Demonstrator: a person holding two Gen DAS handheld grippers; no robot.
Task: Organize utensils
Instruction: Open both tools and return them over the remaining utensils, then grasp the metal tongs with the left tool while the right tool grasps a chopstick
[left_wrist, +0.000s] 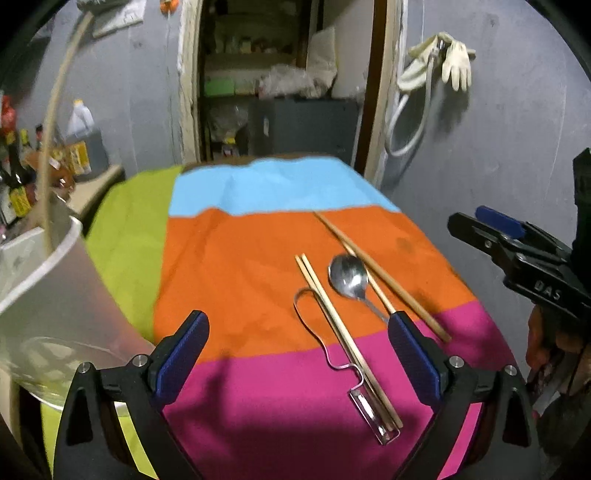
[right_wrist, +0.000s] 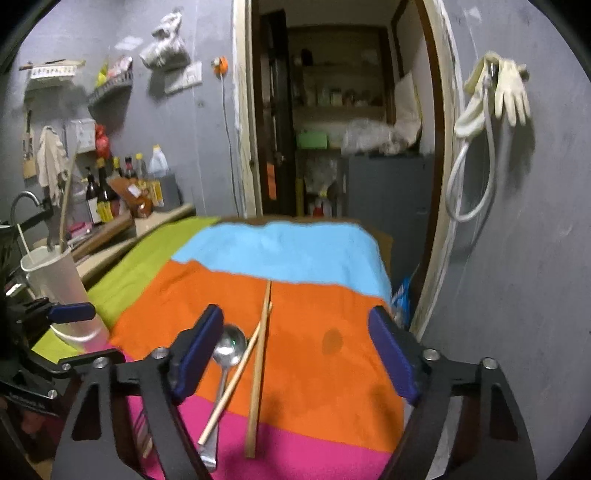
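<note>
On the colourful cloth lie a metal spoon (left_wrist: 349, 277), a brown chopstick pair (left_wrist: 384, 277), a pale chopstick pair (left_wrist: 347, 338) and a bent wire utensil with a metal handle (left_wrist: 373, 417). My left gripper (left_wrist: 295, 354) is open and empty, hovering above the pink stripe near the pale chopsticks. A white cup (left_wrist: 48, 295) holding a stick stands at its left. My right gripper (right_wrist: 295, 354) is open and empty above the spoon (right_wrist: 229, 345) and the brown chopsticks (right_wrist: 258, 369). The cup (right_wrist: 55, 280) shows at far left in the right wrist view.
The striped cloth (left_wrist: 240, 266) covers a small table whose right edge drops off near a grey wall. A counter with bottles (right_wrist: 122, 188) sits at the left. An open doorway with shelves (right_wrist: 332, 129) is behind. Gloves and a hose (right_wrist: 495, 96) hang on the wall.
</note>
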